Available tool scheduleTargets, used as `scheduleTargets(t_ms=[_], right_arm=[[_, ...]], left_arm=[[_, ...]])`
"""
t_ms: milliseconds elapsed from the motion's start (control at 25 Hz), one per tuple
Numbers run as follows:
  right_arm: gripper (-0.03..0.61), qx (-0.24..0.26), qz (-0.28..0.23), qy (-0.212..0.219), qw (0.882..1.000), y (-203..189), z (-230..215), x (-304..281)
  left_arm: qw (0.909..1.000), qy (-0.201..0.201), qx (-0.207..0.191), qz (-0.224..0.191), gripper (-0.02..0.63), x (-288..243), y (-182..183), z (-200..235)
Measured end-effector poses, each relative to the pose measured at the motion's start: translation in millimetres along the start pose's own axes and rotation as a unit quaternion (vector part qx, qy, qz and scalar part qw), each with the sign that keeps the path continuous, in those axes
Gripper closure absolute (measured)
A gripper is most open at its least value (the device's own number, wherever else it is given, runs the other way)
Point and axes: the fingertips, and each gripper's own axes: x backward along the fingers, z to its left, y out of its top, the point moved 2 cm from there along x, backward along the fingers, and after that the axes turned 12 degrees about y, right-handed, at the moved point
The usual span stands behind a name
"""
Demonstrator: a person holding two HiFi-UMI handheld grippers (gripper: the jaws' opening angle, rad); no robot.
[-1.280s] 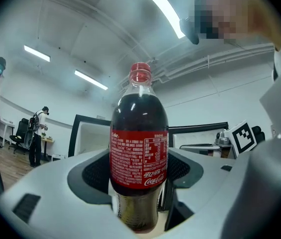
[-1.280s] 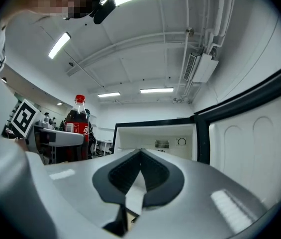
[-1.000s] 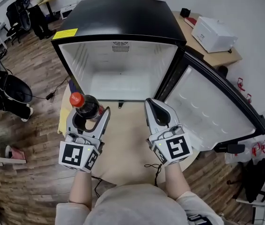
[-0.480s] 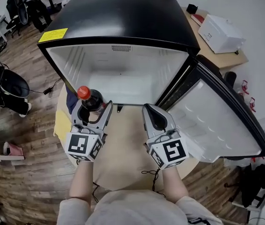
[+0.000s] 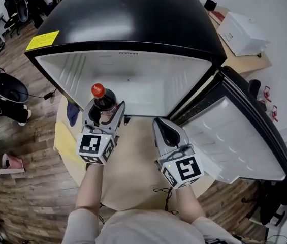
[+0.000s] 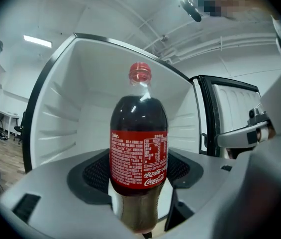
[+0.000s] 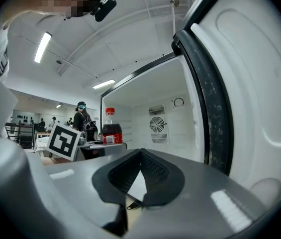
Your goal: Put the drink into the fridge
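Observation:
My left gripper (image 5: 104, 115) is shut on a cola bottle (image 5: 102, 101) with a red cap and red label, held upright just in front of the fridge's open mouth. In the left gripper view the bottle (image 6: 139, 156) stands between the jaws with the white fridge cavity (image 6: 70, 118) behind it. The black fridge (image 5: 133, 19) has a bare white interior (image 5: 133, 88), and its door (image 5: 234, 131) swings out to the right. My right gripper (image 5: 166, 130) is shut with nothing in it, beside the door; the right gripper view shows the bottle (image 7: 112, 128) off to its left.
A round tan mat (image 5: 133, 161) lies on the wood floor under both grippers. Behind the fridge a white box (image 5: 244, 33) rests on a wooden table. A black office chair (image 5: 6, 93) stands at the left. A person (image 7: 83, 118) stands in the background of the right gripper view.
Both grippers have moved forward toward the fridge opening; the bottle in the left gripper now stands at the front of the cavity. The right gripper has stayed shut.

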Motion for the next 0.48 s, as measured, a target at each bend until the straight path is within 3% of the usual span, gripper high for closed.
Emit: scheduleTargets(t_ms=[480], right_arm=[[0.568, -0.022, 0.024, -0.002, 0.999, -27, -17, -8]], left_arm=[[0.9996, 0.009, -0.014, 0.024, 0.298, -61, -41, 6]])
